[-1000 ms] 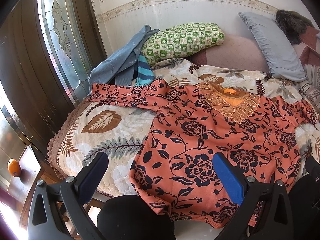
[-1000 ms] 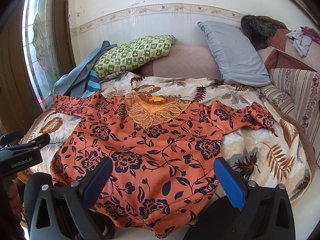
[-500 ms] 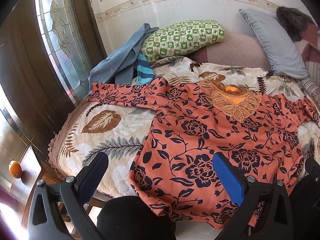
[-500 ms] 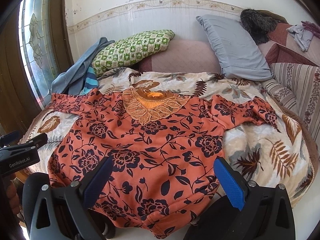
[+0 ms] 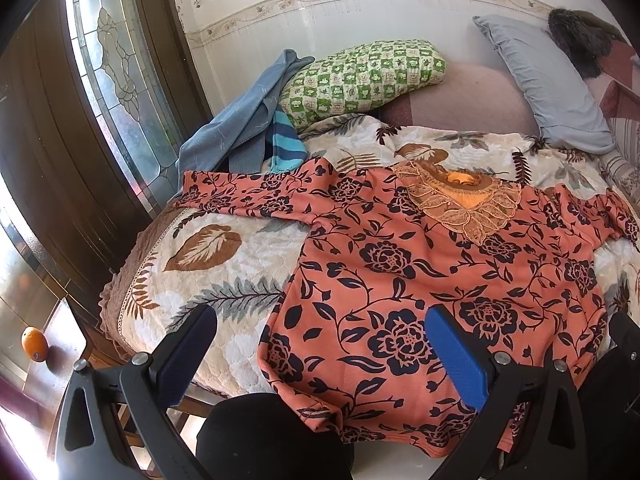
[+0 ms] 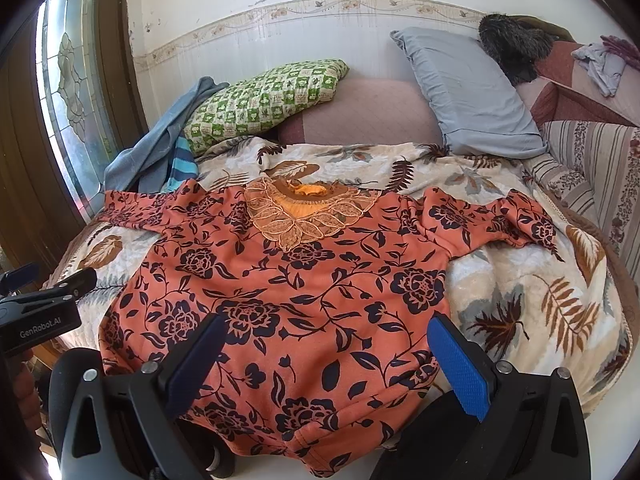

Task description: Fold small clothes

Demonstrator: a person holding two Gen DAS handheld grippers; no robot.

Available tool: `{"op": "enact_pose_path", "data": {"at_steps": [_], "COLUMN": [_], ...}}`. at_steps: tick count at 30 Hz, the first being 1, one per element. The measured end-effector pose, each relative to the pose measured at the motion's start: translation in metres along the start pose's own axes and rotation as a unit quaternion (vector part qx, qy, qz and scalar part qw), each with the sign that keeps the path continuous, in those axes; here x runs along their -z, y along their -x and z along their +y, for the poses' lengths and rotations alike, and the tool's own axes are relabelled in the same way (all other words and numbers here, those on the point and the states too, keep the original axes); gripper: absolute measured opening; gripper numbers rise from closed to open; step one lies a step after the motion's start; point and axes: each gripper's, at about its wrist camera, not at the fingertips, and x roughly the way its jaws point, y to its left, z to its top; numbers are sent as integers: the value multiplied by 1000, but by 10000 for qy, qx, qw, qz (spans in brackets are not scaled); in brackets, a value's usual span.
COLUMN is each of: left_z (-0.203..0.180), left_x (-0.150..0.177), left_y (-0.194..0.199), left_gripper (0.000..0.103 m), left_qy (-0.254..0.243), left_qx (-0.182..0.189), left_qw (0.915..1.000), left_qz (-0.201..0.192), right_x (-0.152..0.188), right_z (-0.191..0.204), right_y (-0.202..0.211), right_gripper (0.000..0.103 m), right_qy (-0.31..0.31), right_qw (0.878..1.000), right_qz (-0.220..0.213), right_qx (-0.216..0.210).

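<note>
An orange top with dark flower print [image 5: 404, 272] lies flat and face up on the bed, sleeves spread left and right, lace collar [image 5: 460, 200] at the far end. It also shows in the right wrist view [image 6: 304, 292]. My left gripper [image 5: 320, 344] is open and empty, held above the top's lower left hem. My right gripper [image 6: 326, 352] is open and empty, above the lower middle of the top. The left gripper's body [image 6: 36, 312] shows at the left edge of the right wrist view.
The leaf-print bedspread [image 5: 200, 264] covers the bed. A green checked pillow [image 5: 360, 76], a grey pillow [image 6: 464, 92] and blue clothes [image 5: 244, 128] lie at the far side. A glass door [image 5: 108, 80] stands left; an orange [image 5: 35, 344] sits on a low stand.
Both grippers have drifted slightly forward and lower toward the top. The top has not moved. Both stay open.
</note>
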Motion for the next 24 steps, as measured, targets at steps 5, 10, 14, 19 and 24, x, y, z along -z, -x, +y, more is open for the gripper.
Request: {"op": "enact_pose_path", "data": {"at_steps": [5, 10, 14, 19, 24], "left_z": [-1, -4, -6, -13, -35], "left_x": [-2, -3, -3, -10, -46], "left_y": [-2, -6, -10, -21, -53], "left_gripper": [103, 103, 103, 103, 103], "left_qy": [-13, -42, -63, -155, -130], "left_qx": [-9, -24, -32, 71, 613], "left_qw": [10000, 10000, 10000, 9998, 9979], "left_qz": [8, 39, 59, 79, 137], "right_x": [1, 1, 0, -3, -31], "right_z": [0, 1, -2, -11, -64], "right_y": [0, -5, -11, -18, -39], "right_gripper": [102, 102, 102, 102, 102], "right_qy": [5, -16, -38, -60, -600], "right_qw": [10000, 10000, 9999, 9999, 9979], "right_qz": [9, 53, 98, 93, -134], "right_qx": [1, -10, -18, 20, 203]}}
